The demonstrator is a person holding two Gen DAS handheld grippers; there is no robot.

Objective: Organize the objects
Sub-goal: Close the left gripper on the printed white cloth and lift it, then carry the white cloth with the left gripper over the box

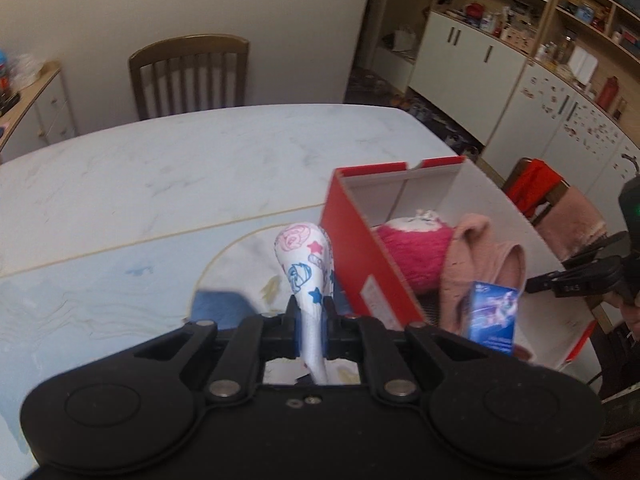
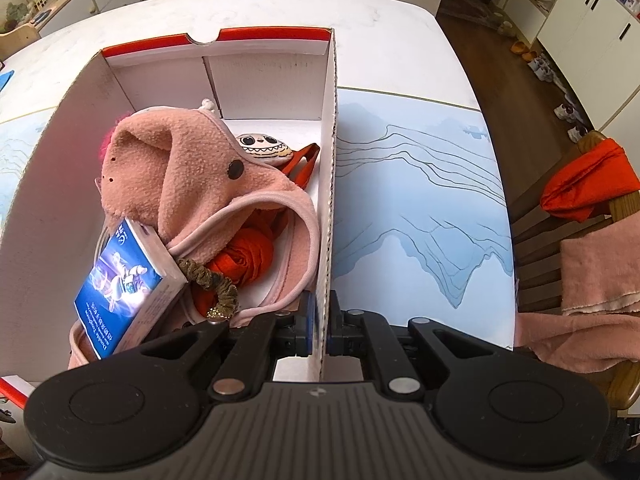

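My left gripper (image 1: 311, 312) is shut on a white printed cloth (image 1: 304, 264) with pink and blue cartoon figures, which hangs above the table just left of the red shoebox (image 1: 360, 248). My right gripper (image 2: 320, 328) is shut on the right wall of the shoebox (image 2: 329, 184), one finger inside and one outside. Inside the box lie a pink fleece hat (image 2: 180, 168), a blue card pack (image 2: 124, 284), an orange cloth (image 2: 244, 256), a brown scrunchie (image 2: 216, 280), a small owl-face toy (image 2: 262, 146) and a pink fluffy item (image 1: 412, 248).
The box stands on a white table (image 1: 160, 168) with a blue mountain-print mat (image 2: 420, 216). A wooden chair (image 1: 188, 76) stands at the far side. Another chair draped with red and pink cloths (image 2: 588, 184) is at the right edge. Cabinets (image 1: 500, 60) line the wall.
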